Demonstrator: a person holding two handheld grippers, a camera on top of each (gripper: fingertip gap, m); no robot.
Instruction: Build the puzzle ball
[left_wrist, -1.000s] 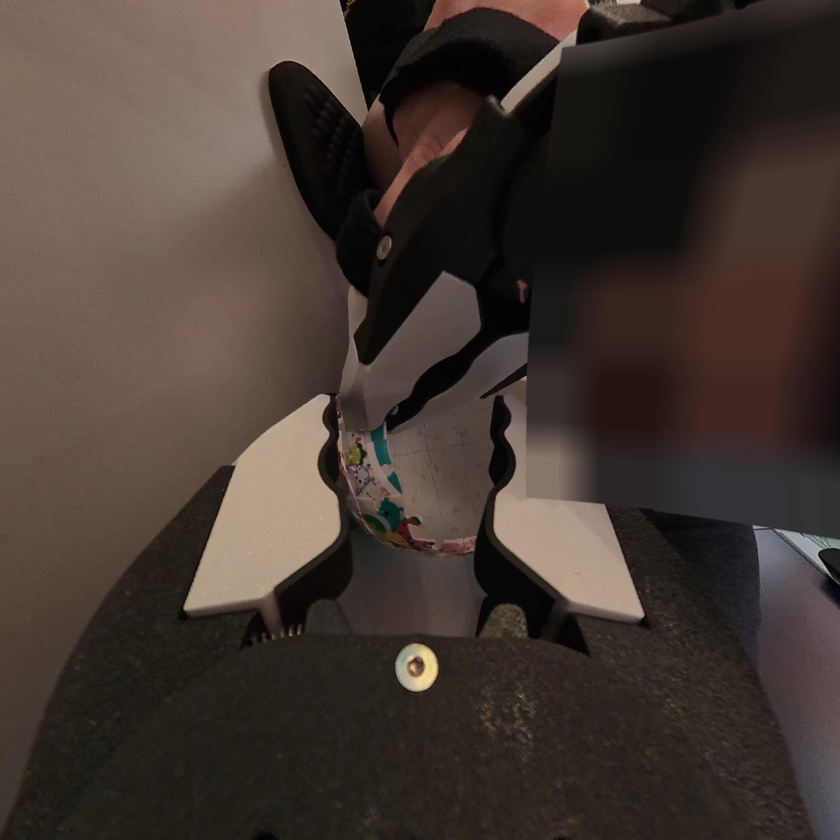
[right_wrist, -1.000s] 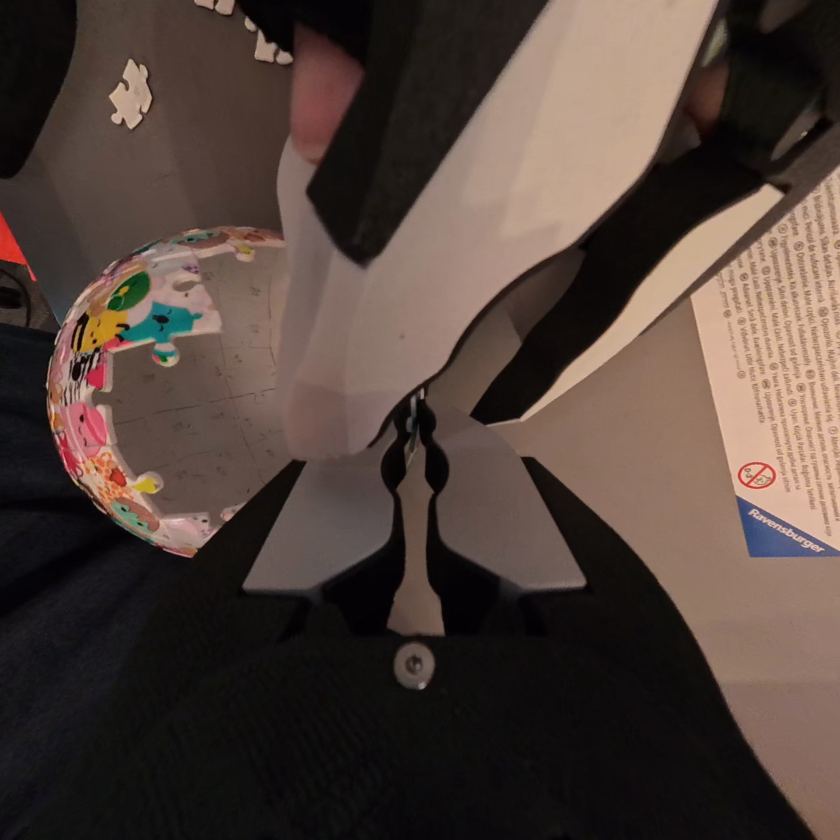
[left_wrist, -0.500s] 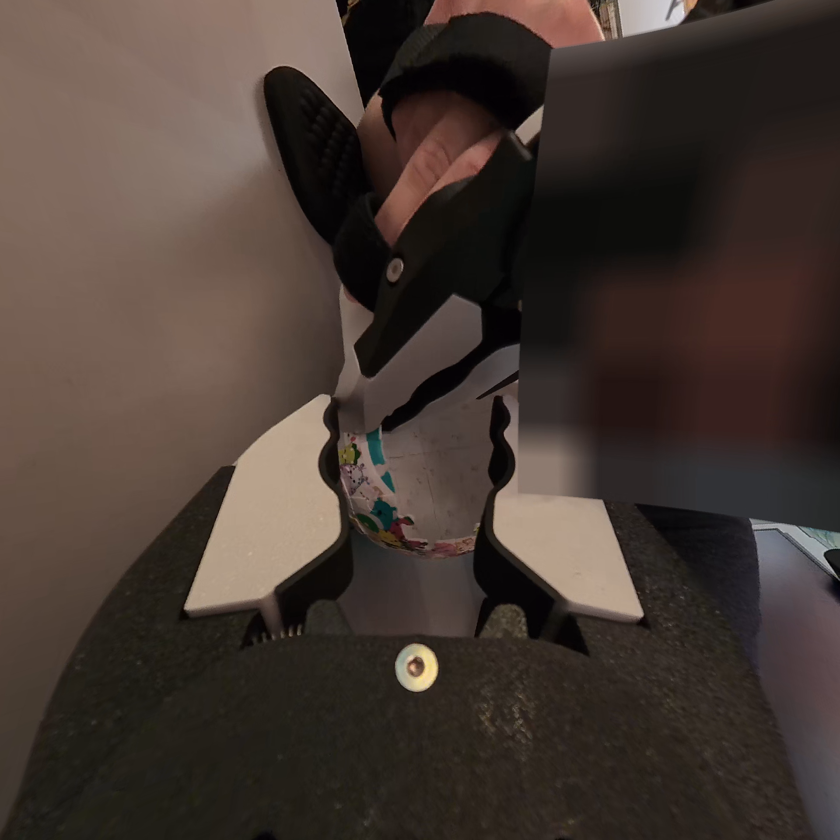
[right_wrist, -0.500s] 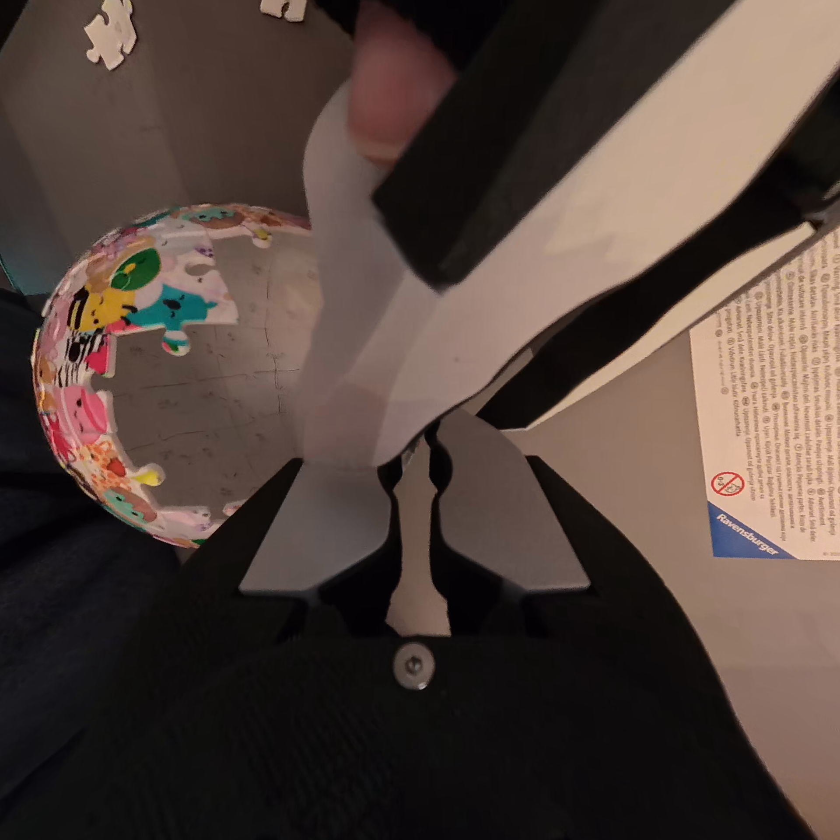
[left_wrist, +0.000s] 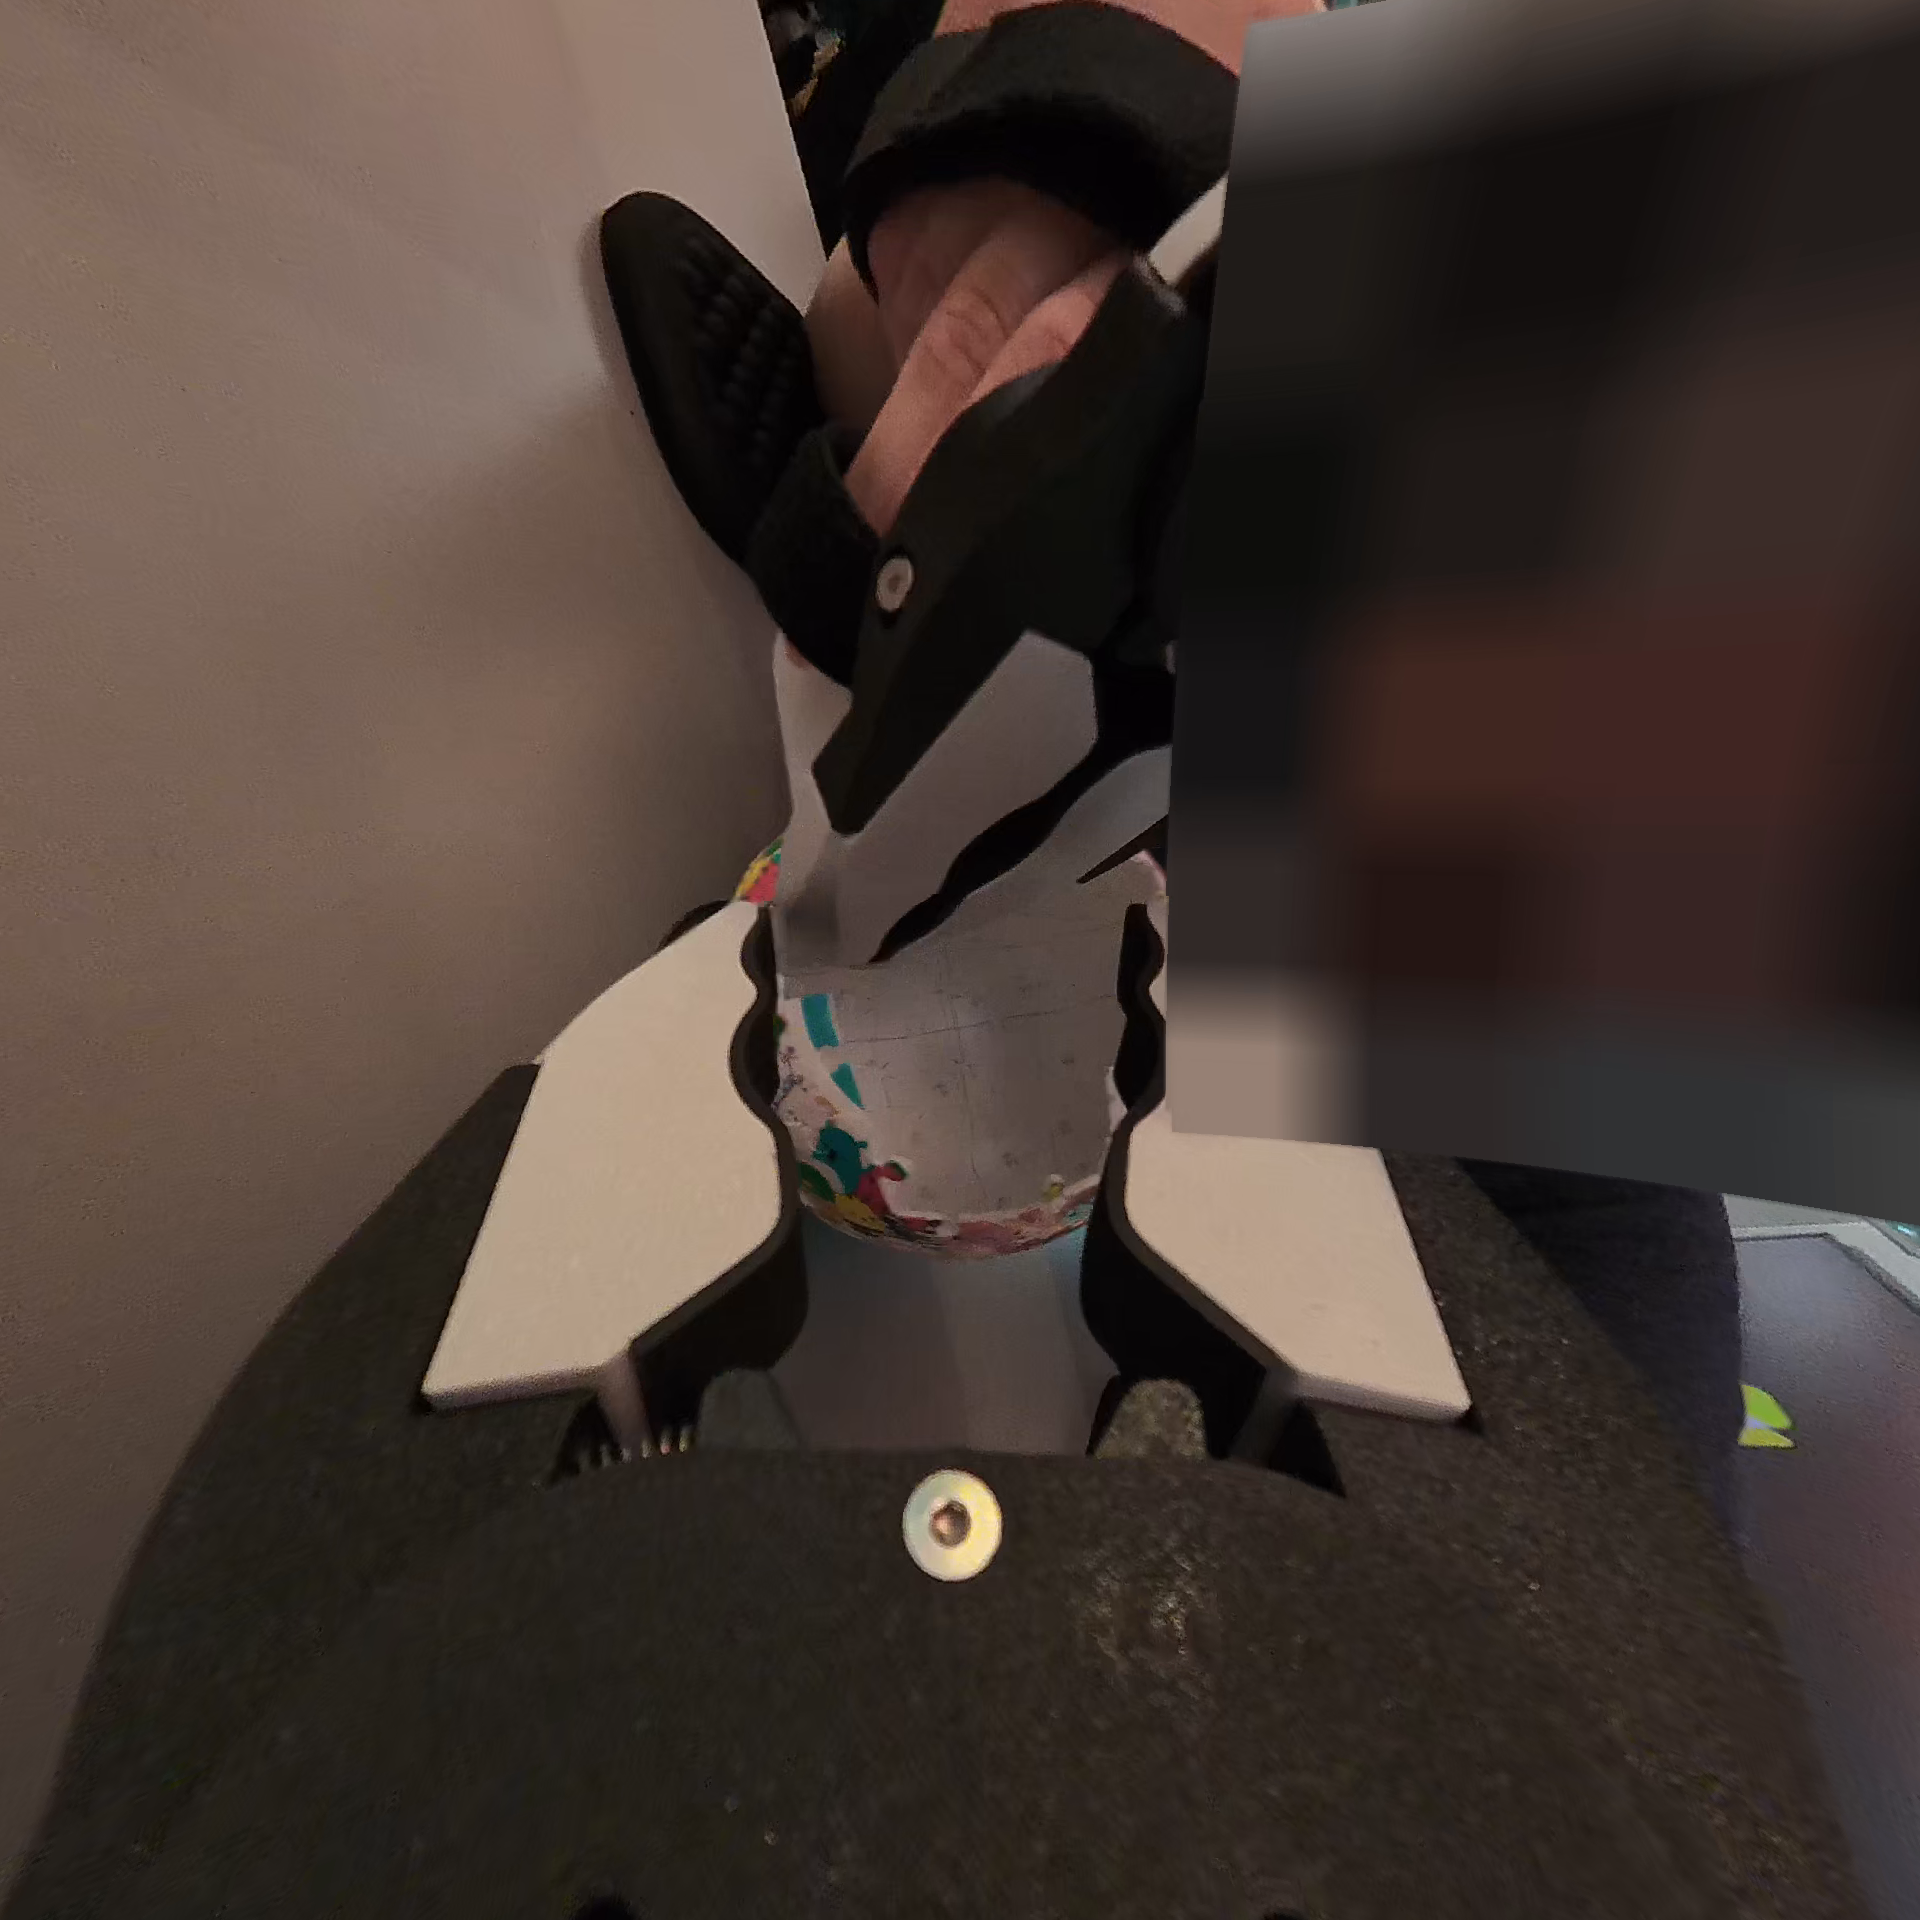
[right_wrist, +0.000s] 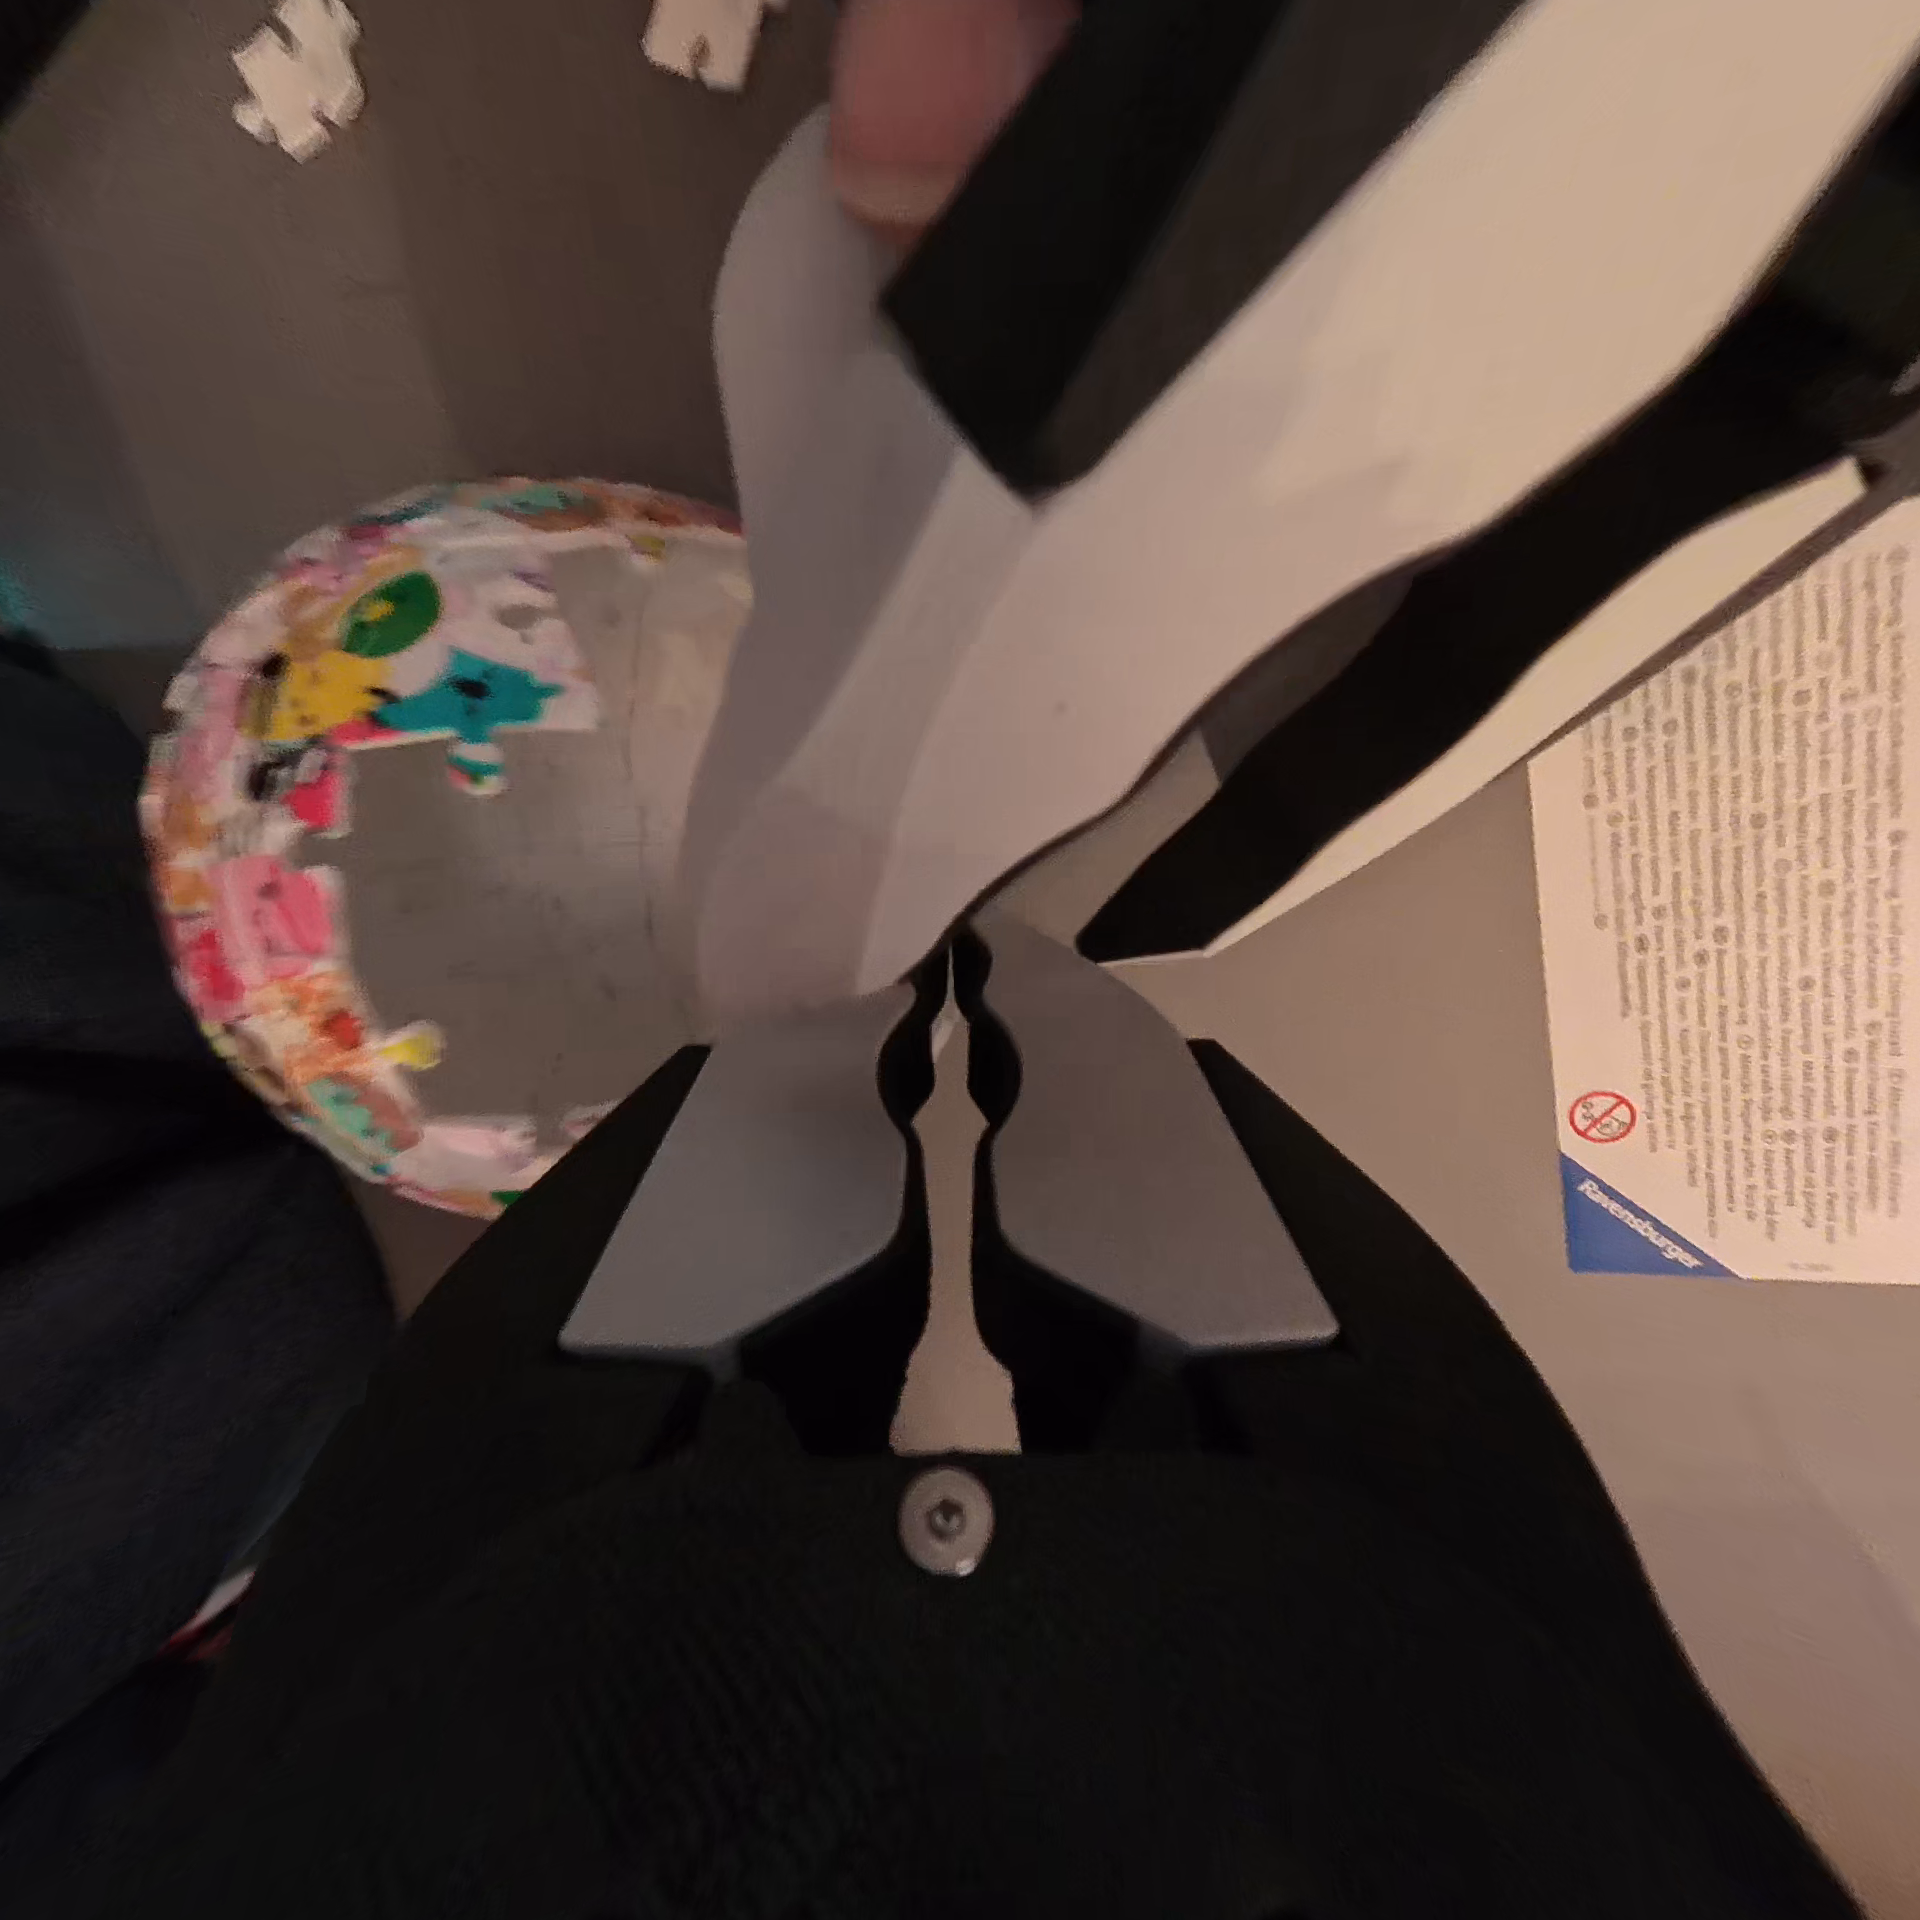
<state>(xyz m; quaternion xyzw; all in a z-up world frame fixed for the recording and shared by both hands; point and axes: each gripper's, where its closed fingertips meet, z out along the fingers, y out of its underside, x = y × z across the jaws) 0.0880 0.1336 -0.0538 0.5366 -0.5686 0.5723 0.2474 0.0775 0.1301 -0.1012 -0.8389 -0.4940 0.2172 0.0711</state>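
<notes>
Now the left hand-held gripper clamps the half-built puzzle ball between its fingers, while the right hand-held gripper, nearly closed, possibly pinching a piece, works at the rim; press gently, keeping the shell steady.

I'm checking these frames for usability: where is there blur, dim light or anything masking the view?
Left wrist view: dim, warm light; a big mosaic patch covers the upper right; the puzzle ball between the left tongs is fairly sharp. Right wrist view: motion-smeared, especially the ball and loose pieces; the right tongs stay sharper; the leaflet is brightest.
</notes>
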